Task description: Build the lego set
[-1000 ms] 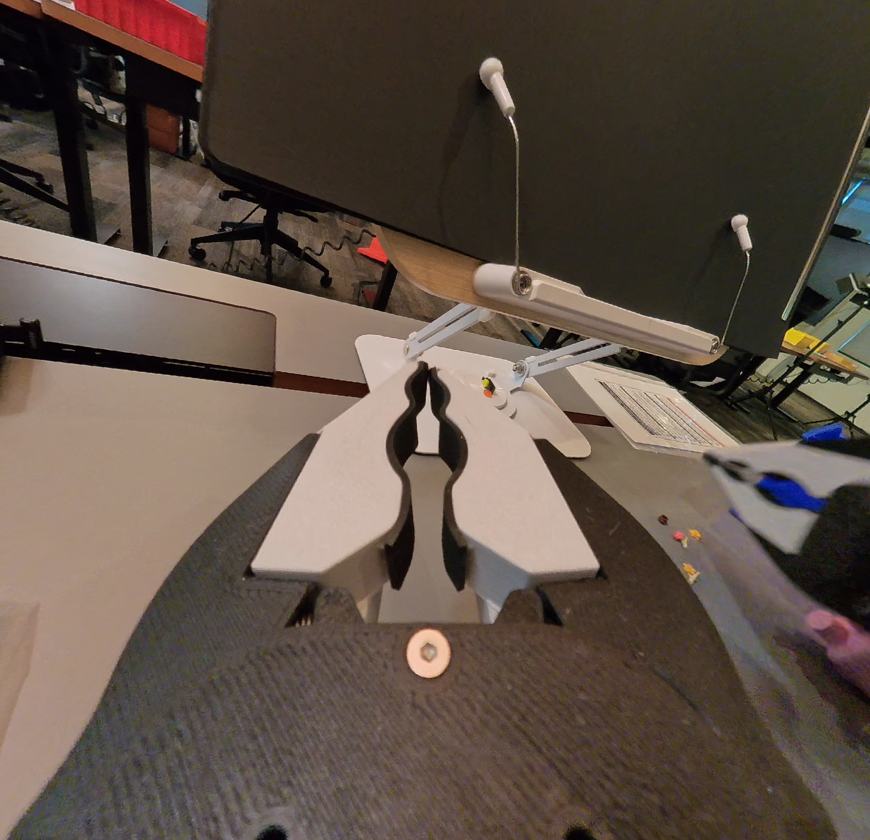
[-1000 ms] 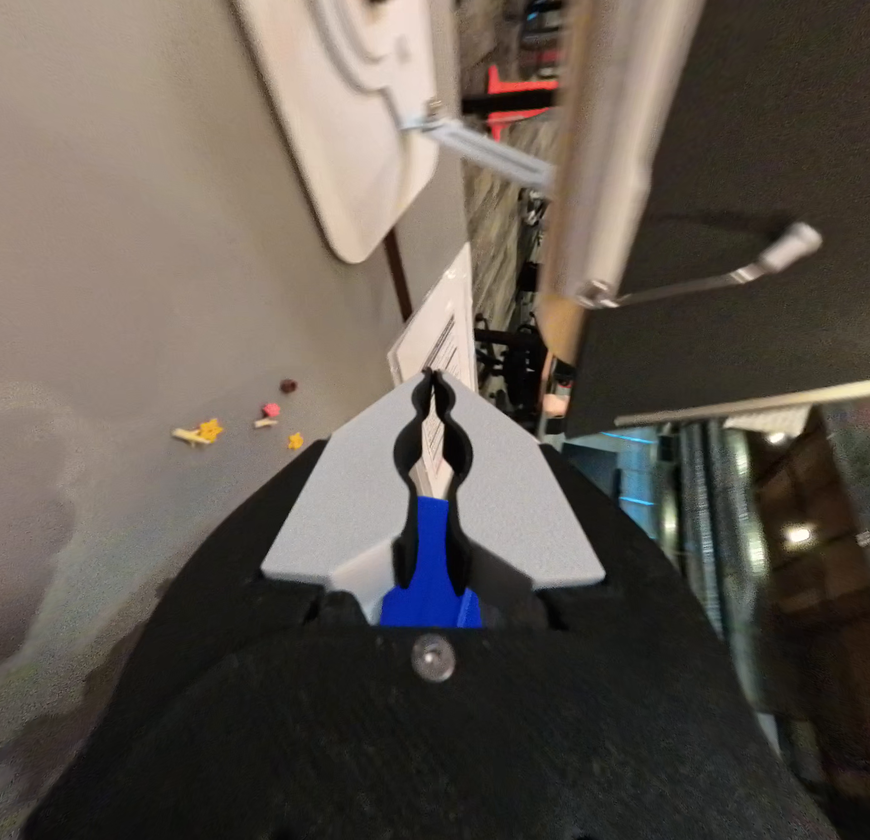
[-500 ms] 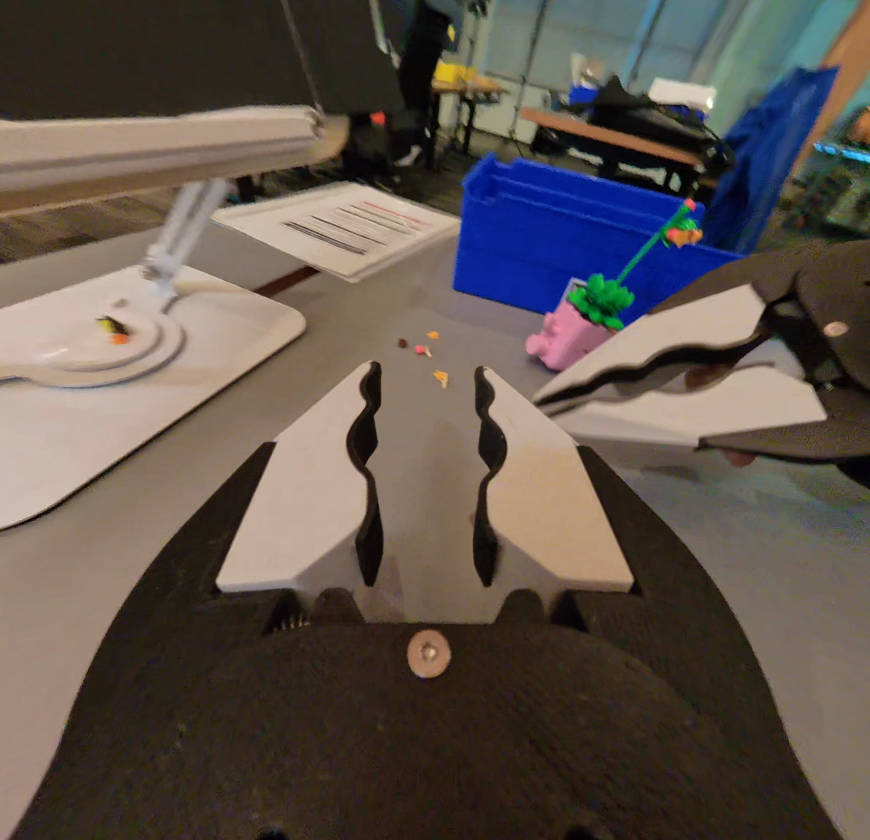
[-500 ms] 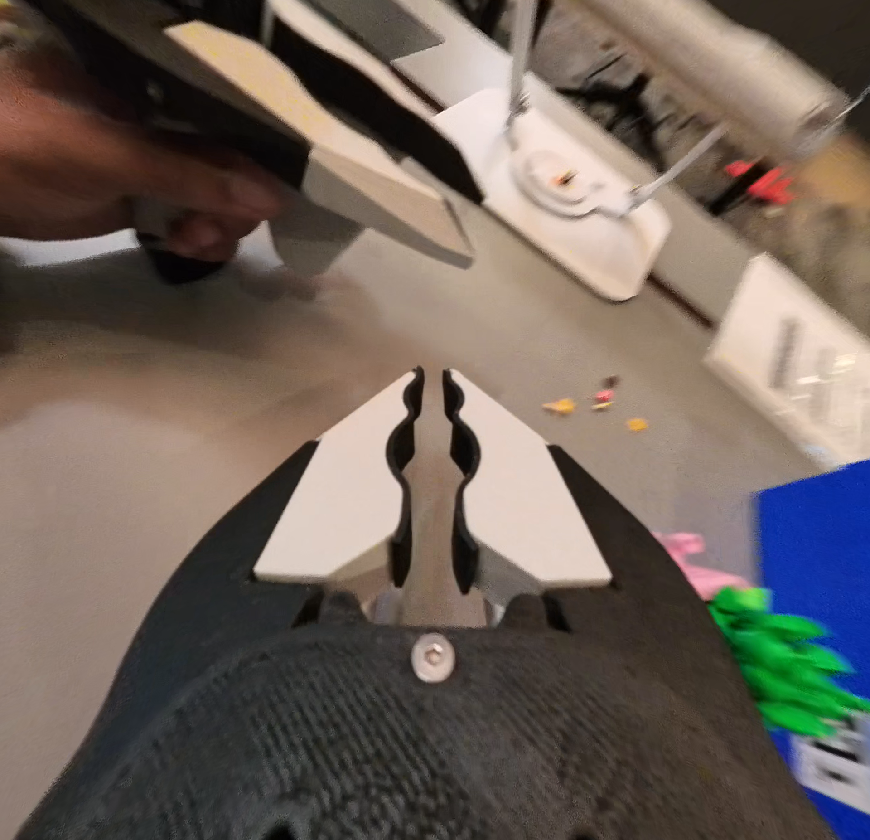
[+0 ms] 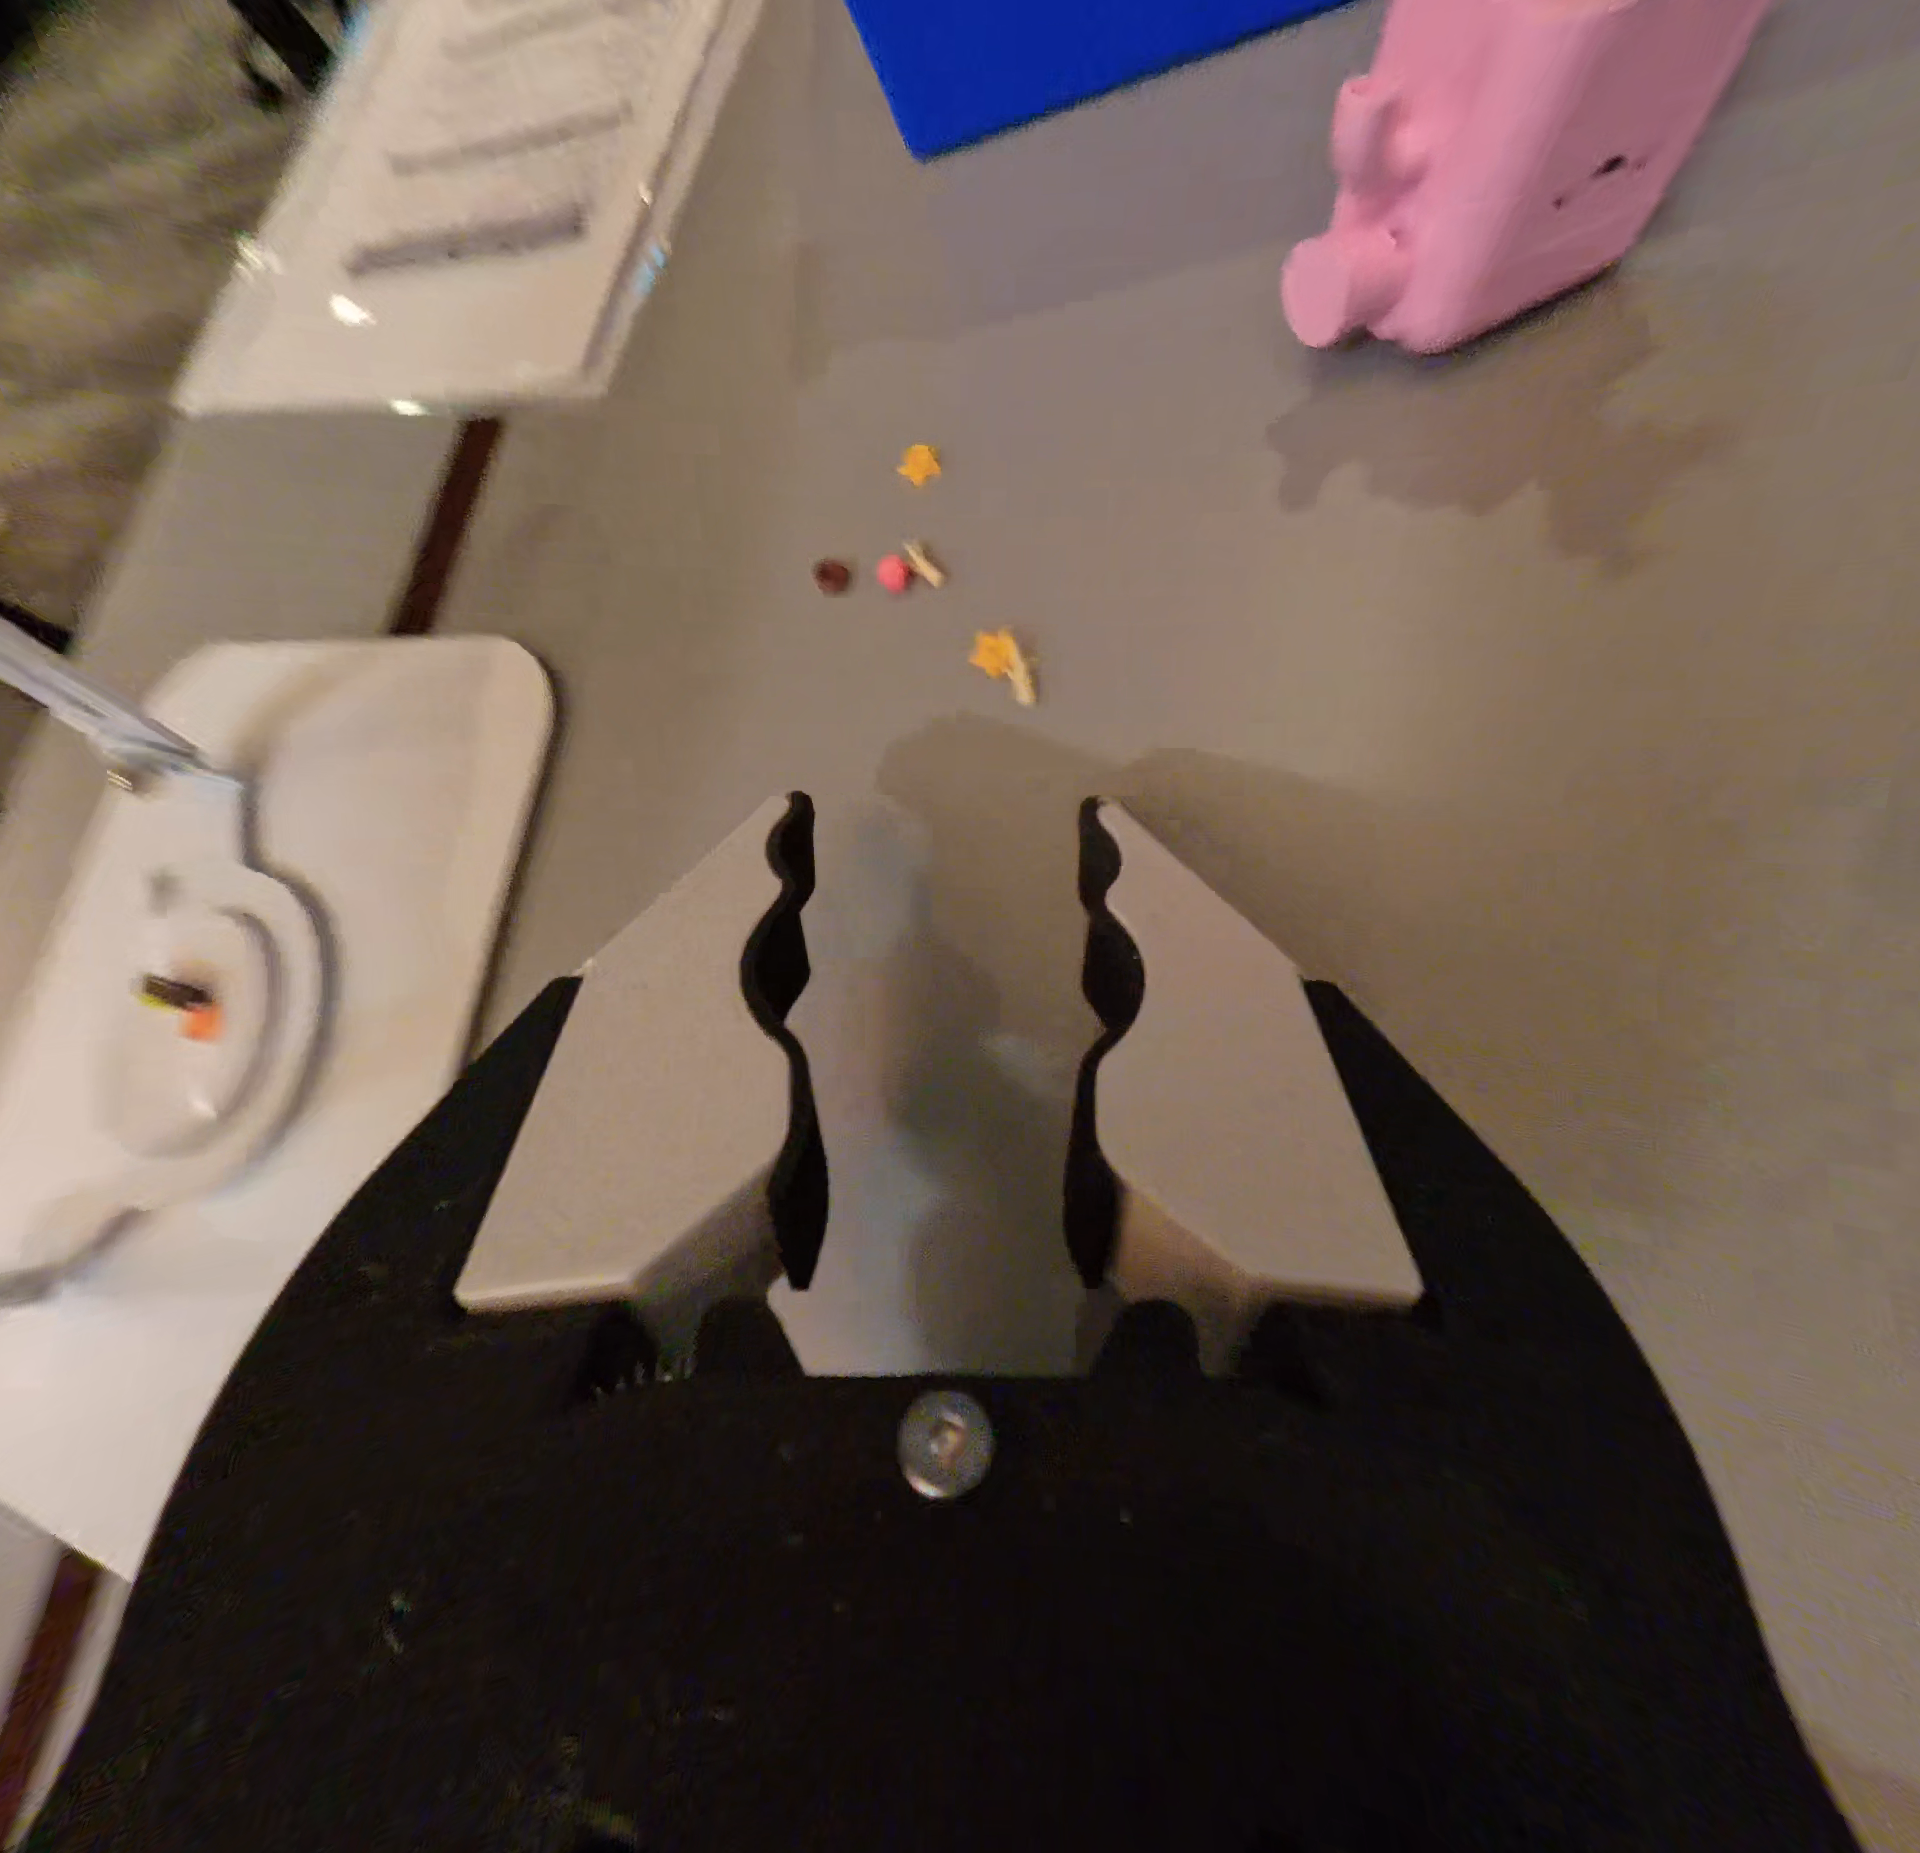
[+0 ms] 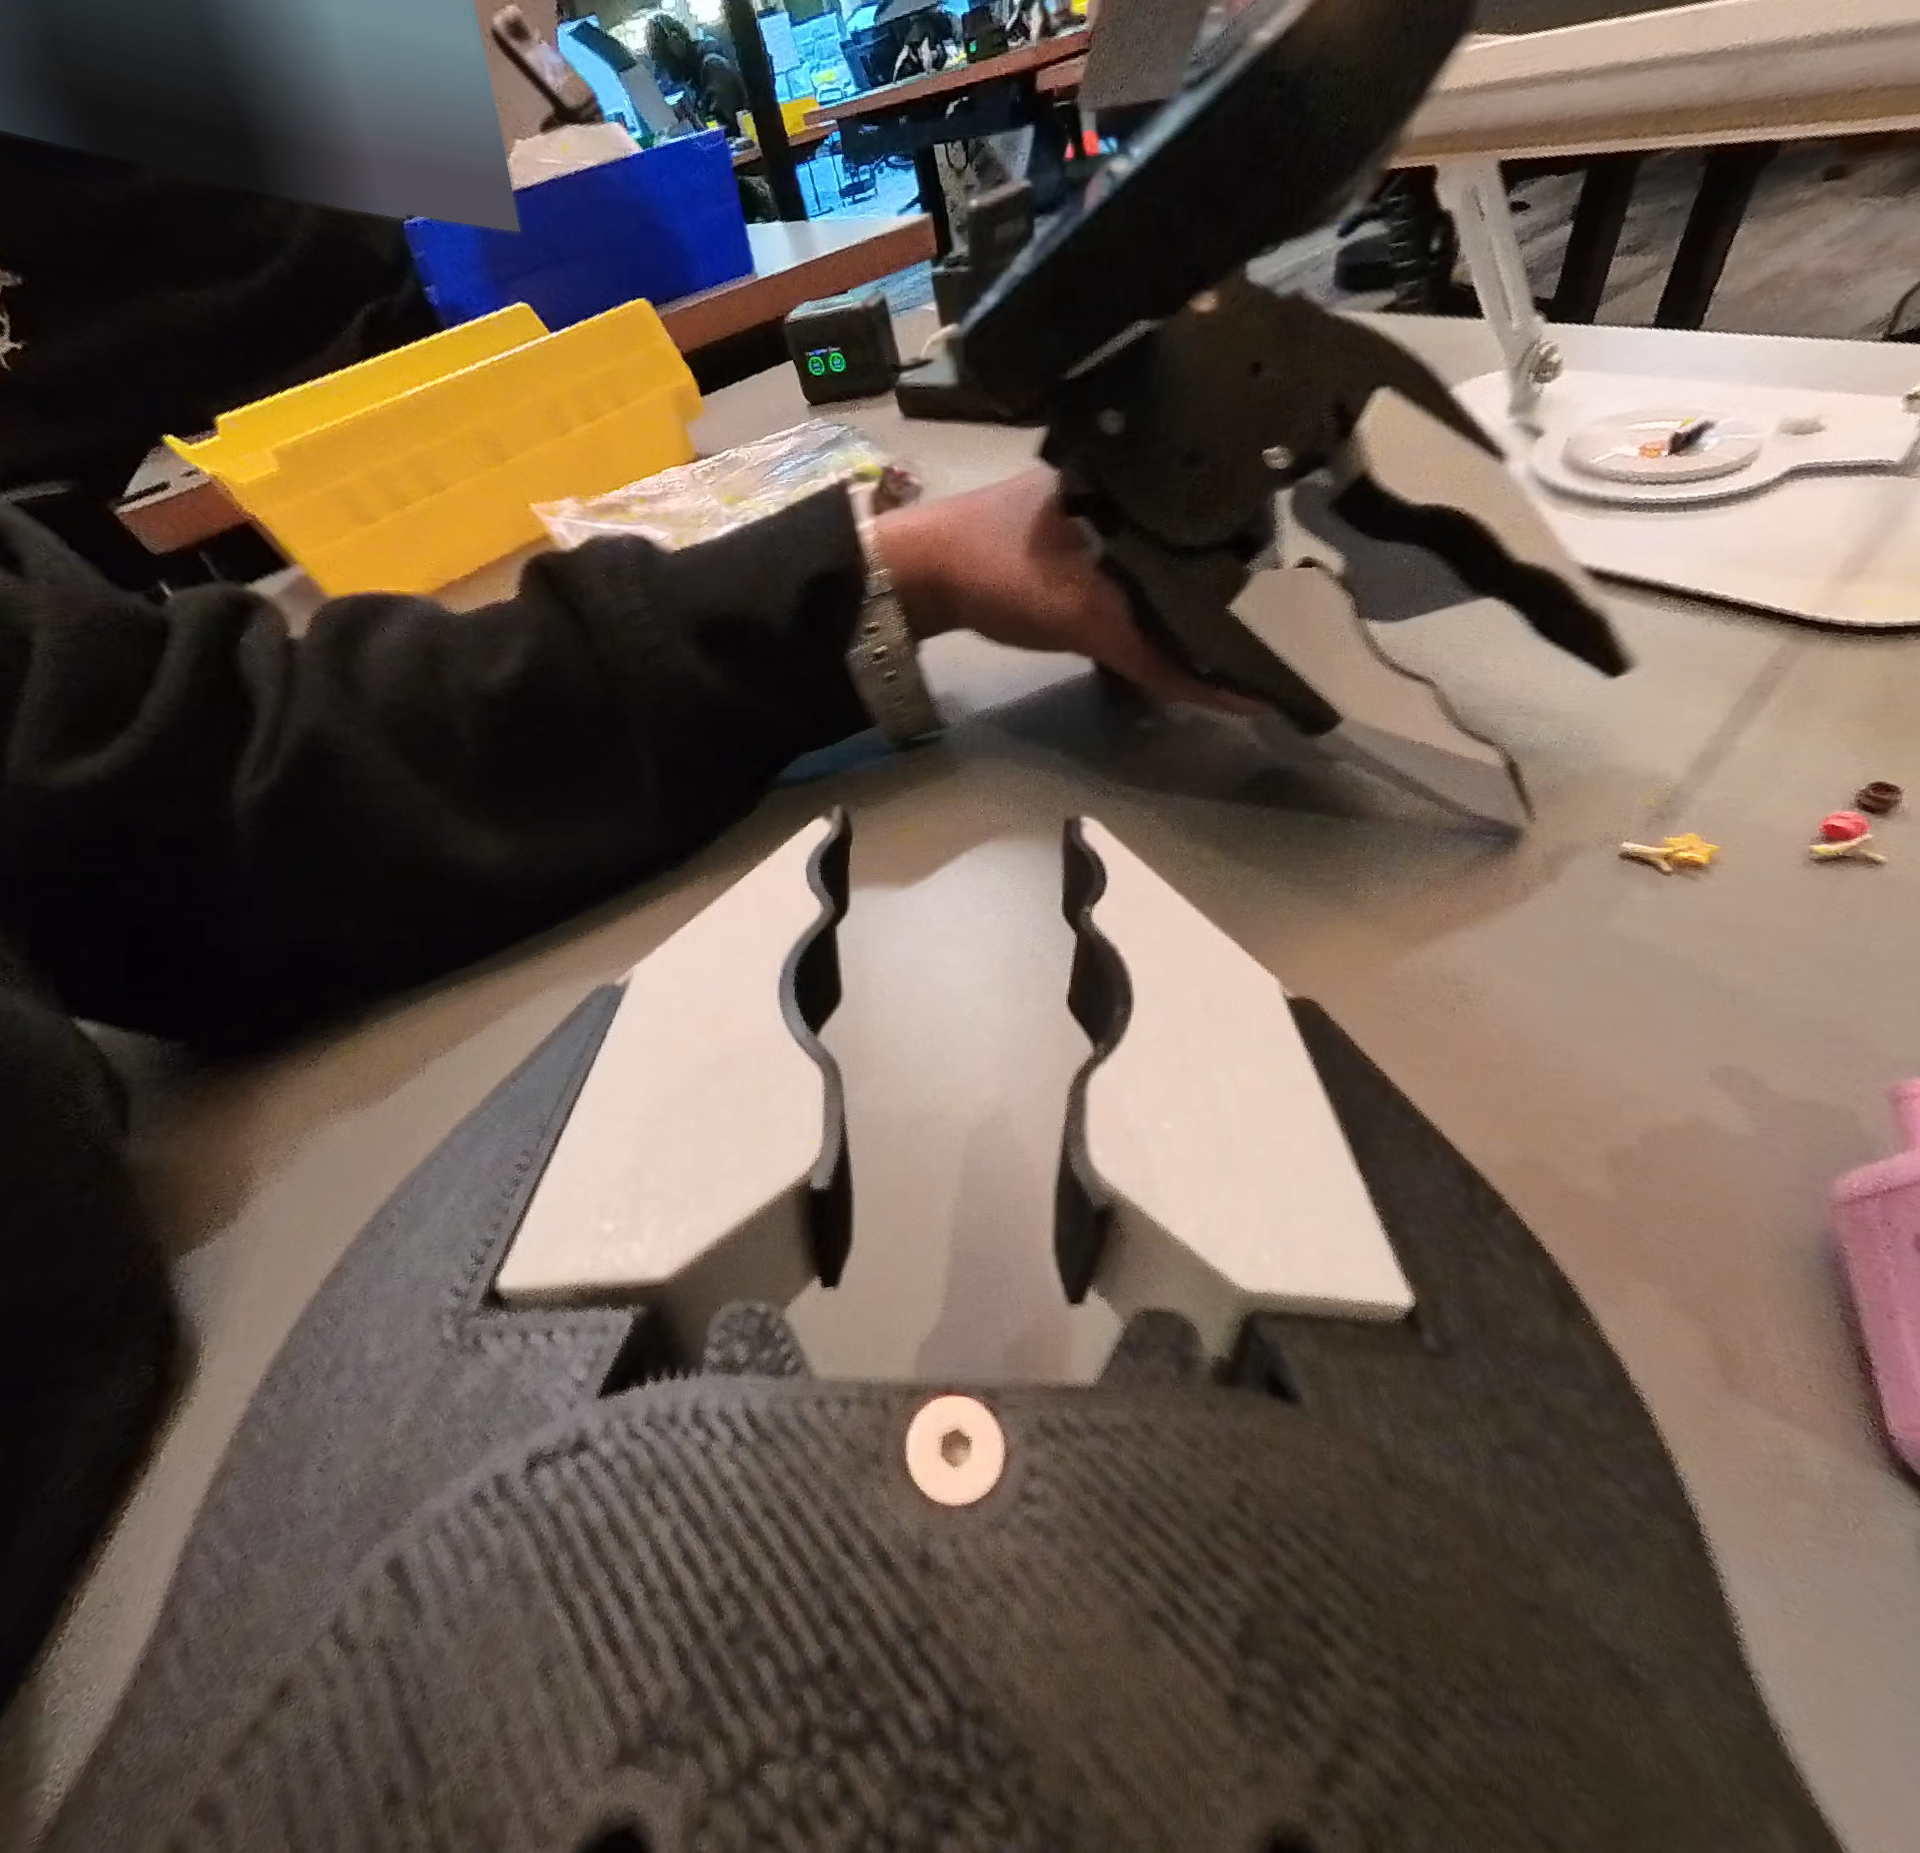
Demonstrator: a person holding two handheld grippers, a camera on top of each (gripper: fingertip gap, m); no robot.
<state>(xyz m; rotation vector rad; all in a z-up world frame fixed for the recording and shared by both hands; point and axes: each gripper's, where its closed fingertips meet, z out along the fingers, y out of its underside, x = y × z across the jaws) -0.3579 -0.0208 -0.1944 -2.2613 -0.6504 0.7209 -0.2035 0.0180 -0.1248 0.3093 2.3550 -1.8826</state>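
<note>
The little loose lego bits lie on the smooth grey table [image 5: 1351, 764]: a yellow star piece [image 5: 918, 464], a dark brown round piece [image 5: 832, 575], a pink round piece [image 5: 891, 572] with a small tan stick [image 5: 924, 562] touching it, and a second yellow star with a tan stick [image 5: 1001, 657]. They sit close together, just ahead of the left tongs [image 5: 943, 816]. The left tongs are spread wide with nothing between them. In the right wrist view their lower finger tip touches the table near the bits, and a hand [image 6: 1023, 582] in a black sleeve [image 6: 416, 754] holds them.

The pink lego block pot [image 5: 1527, 130] stands on the table, well apart from the small bits, with a bit of green showing on top. A blue plastic bin [image 5: 1060, 27] is just behind it.

The right tongs [image 6: 954, 837] hang over a bare part of the table. They are spread apart too and grip nothing. One corner of the pink pot shows at the right edge there.

A white flat stand base [image 5: 395, 816] rests on the table to the left, with a tiny black and orange thing [image 5: 182, 1003] on its round part. A white sheet in a clear cover [image 5: 447, 214] lies past it. A yellow plastic bin [image 6: 447, 432] and a clear crinkly bag [image 6: 717, 484] sit farther off.
</note>
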